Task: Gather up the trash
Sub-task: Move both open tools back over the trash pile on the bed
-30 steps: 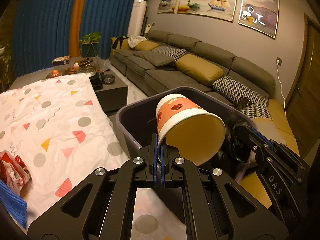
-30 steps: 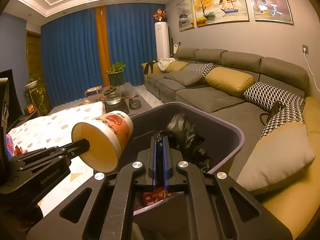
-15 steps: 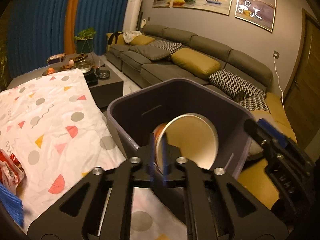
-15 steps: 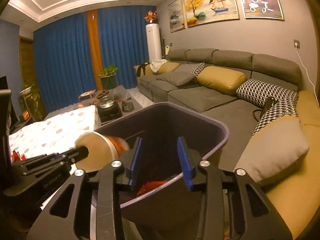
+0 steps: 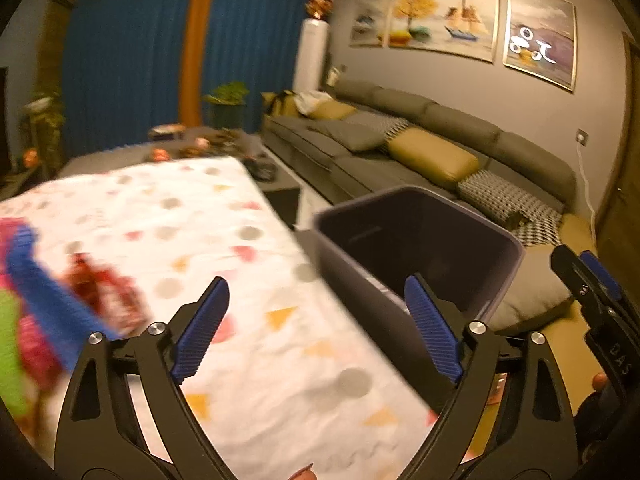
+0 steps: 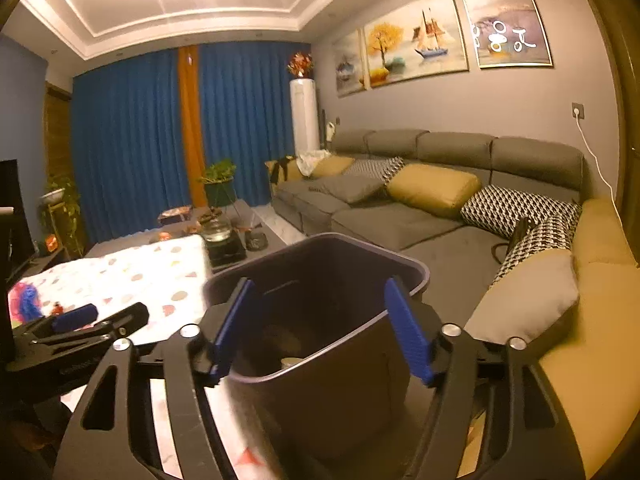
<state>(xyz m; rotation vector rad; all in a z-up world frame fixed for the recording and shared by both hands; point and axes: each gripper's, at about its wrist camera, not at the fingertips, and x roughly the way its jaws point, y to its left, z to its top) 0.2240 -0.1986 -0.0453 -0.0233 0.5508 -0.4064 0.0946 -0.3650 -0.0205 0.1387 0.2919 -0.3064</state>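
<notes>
A dark grey trash bin (image 5: 500,236) stands beside the cloth-covered table (image 5: 240,312); it also shows in the right wrist view (image 6: 360,360), with the paper cup (image 6: 286,342) lying dimly inside it. My left gripper (image 5: 316,324) is open and empty, above the table edge just left of the bin. My right gripper (image 6: 316,328) is open and empty, with its jaws to either side of the bin's near rim. Blurred red wrappers (image 5: 100,284) and colourful trash (image 5: 24,292) lie at the table's left.
A grey sofa (image 6: 440,208) with yellow and patterned cushions runs along the right wall. A low coffee table (image 6: 224,236) with a glass teapot and small items stands beyond the cloth. A potted plant (image 6: 218,176) stands before blue curtains.
The left gripper opened and let the paper cup fall into the bin, then swung left over the table. The right gripper opened and released the black bag into the bin.
</notes>
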